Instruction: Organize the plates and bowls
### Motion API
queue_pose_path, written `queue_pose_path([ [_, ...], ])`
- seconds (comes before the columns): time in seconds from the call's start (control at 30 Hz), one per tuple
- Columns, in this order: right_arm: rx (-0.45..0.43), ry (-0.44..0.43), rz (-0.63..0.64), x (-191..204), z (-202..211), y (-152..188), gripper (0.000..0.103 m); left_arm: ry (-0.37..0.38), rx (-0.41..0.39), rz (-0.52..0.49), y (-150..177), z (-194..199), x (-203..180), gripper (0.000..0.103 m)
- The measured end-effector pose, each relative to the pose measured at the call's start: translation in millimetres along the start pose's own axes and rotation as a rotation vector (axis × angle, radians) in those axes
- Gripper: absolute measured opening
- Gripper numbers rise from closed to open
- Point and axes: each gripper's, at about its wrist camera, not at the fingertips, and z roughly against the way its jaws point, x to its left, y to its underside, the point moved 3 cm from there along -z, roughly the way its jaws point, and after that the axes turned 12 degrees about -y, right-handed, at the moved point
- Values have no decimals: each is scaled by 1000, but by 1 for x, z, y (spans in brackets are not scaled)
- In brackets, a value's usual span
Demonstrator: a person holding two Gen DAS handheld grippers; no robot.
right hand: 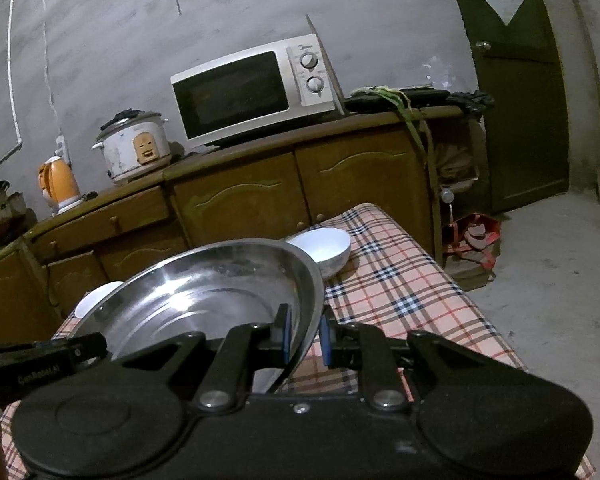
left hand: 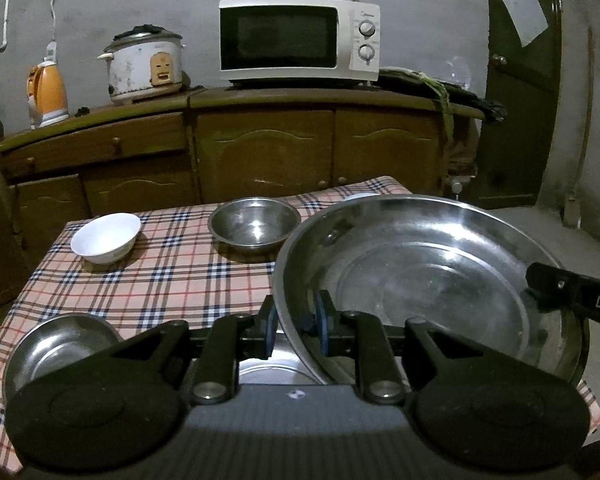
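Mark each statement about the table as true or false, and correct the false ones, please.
1. Both grippers straddle the rim of the big steel plate. True: left gripper on its left rim, right gripper on its right rim.
2. The microwave door is open. False: the microwave is closed.
3. A white bowl stands on the checked cloth. True.
4. The small steel bowl holds food. False: it looks empty.
5. The kettle is blue. False: the kettle is orange.
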Motion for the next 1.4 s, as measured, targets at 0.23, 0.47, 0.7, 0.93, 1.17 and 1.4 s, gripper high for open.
queue_pose_path([
  [0.23, 7, -14, 15, 12, -4, 3, 20, -19, 3, 14, 3, 3, 12, 21],
  [0.47, 21, -30, 30, 22, -10, 7, 20, -43, 5, 20, 5, 4, 22, 21],
  [0.7, 42, -47, 45, 34, -17, 15, 20, -74, 3, 20, 11, 6, 35, 21],
  [0.93, 64, -61, 68, 48, -26, 23, 20, -99, 12, 28, 16, 5, 47, 21],
  [1.17, 94, -72, 79, 56, -38, 32, 20, -119, 45, 37, 24, -1, 58, 21],
  [1.4, 134, -88, 81, 65, -57, 47, 20, -120, 85, 48, 38, -15, 74, 21],
])
